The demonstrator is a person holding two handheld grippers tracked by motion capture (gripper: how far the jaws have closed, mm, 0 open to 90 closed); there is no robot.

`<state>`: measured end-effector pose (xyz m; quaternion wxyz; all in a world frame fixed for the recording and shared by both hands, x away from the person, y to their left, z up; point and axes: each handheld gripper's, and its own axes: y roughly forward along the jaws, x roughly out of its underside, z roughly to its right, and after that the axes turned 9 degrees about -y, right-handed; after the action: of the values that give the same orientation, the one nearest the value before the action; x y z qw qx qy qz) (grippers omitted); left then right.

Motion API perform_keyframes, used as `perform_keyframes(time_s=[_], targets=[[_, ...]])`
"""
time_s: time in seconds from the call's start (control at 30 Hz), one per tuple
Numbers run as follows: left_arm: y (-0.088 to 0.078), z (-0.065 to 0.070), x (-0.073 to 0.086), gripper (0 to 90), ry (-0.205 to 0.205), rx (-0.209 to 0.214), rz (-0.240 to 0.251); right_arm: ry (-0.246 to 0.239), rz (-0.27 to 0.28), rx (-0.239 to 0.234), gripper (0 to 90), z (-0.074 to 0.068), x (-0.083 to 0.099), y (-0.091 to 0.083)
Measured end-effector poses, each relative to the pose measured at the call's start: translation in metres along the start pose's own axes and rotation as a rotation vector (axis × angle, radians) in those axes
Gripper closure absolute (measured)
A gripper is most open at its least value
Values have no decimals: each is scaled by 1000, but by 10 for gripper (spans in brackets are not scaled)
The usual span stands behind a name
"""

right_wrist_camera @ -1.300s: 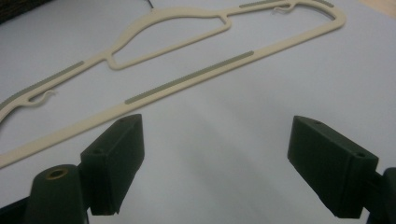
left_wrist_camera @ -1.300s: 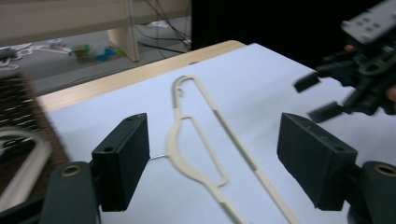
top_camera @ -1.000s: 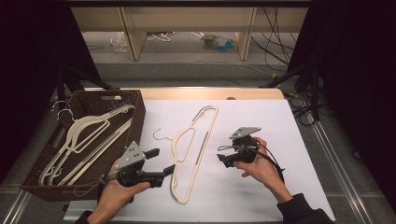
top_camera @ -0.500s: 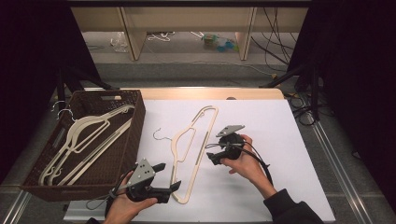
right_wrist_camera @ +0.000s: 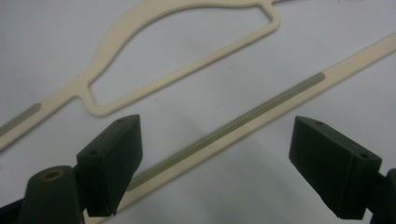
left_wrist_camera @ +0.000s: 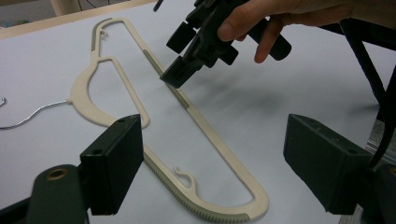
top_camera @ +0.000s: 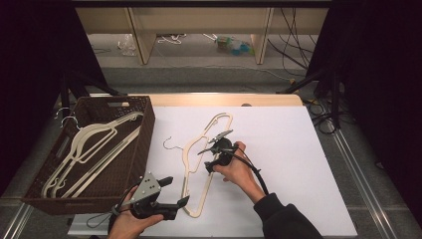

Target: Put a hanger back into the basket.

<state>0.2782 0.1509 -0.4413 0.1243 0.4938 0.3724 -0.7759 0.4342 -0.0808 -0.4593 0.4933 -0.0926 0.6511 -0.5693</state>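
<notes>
White sheeting covers the table (top_camera: pixel 298 149); a dark brown wicker basket (top_camera: pixel 133 149) at its left edge holds several cream plastic hangers (top_camera: pixel 89 147); a single cream plastic hanger (top_camera: pixel 199 169) lies flat mid-table, long axis running near to far, wire hook (top_camera: pixel 171 144) pointing toward the basket; the right gripper (top_camera: pixel 211 149), jaws spread, hovers over its straight bar; the left gripper (top_camera: pixel 174 191), jaws spread, sits beside its near end.
</notes>
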Motion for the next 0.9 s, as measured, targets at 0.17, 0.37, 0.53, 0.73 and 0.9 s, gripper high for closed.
perform_keyframes(time_s=[0.17, 0.37, 0.53, 0.73, 0.9], targets=[[2, 2, 1, 201, 12, 11, -13, 6, -64, 1, 182, -2, -2, 10], [3, 2, 2, 203, 22, 14, -23, -5, -109, 27, 161, -5, -3, 19], [5, 1, 3, 203, 21, 15, -28, -15, -109, -51, 307, -1, -2, 17], [4, 1, 4, 204, 18, 10, -29, -36, -145, -74, 472, 7, 1, 10], [3, 1, 5, 204, 21, 14, -32, -33, -180, -112, 637, 27, 10, 3]])
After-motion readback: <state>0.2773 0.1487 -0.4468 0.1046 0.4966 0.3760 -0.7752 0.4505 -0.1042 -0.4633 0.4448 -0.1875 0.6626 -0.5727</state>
